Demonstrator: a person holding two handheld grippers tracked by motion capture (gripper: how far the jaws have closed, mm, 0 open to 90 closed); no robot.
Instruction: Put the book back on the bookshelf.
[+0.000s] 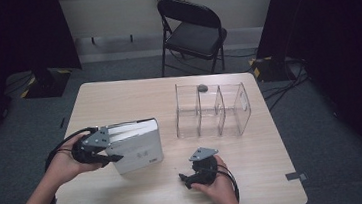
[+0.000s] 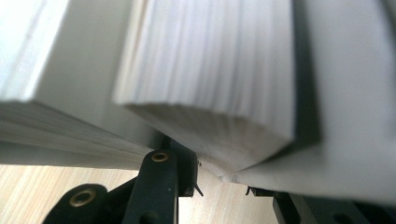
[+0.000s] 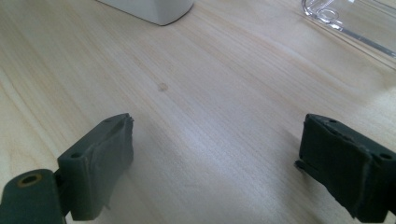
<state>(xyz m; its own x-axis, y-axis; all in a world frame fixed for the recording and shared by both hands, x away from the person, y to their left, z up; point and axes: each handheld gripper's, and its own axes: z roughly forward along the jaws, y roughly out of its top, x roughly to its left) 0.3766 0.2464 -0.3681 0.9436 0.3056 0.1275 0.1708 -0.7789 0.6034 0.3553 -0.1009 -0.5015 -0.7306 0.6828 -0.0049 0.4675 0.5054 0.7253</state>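
In the high view, a thick white book is seen raised at the near left of the wooden table, its fore-edge turned toward the left gripper, which is clamped across its thickness. A clear acrylic divider rack stands just to the right of the book, with a small grey object at its back wall. The right gripper is held low over bare table, near the front edge. The book is judged stiff and fairly heavy, with smooth covers that may slip; a hold across both covers, close to the spine, is judged safest.

In the left gripper view, the page block and covers are wedged between the closed jaws, the pages fanning slightly.

In the right gripper view, the jaws stand wide apart with nothing between them, above bare wood, a white corner of the book beyond them.
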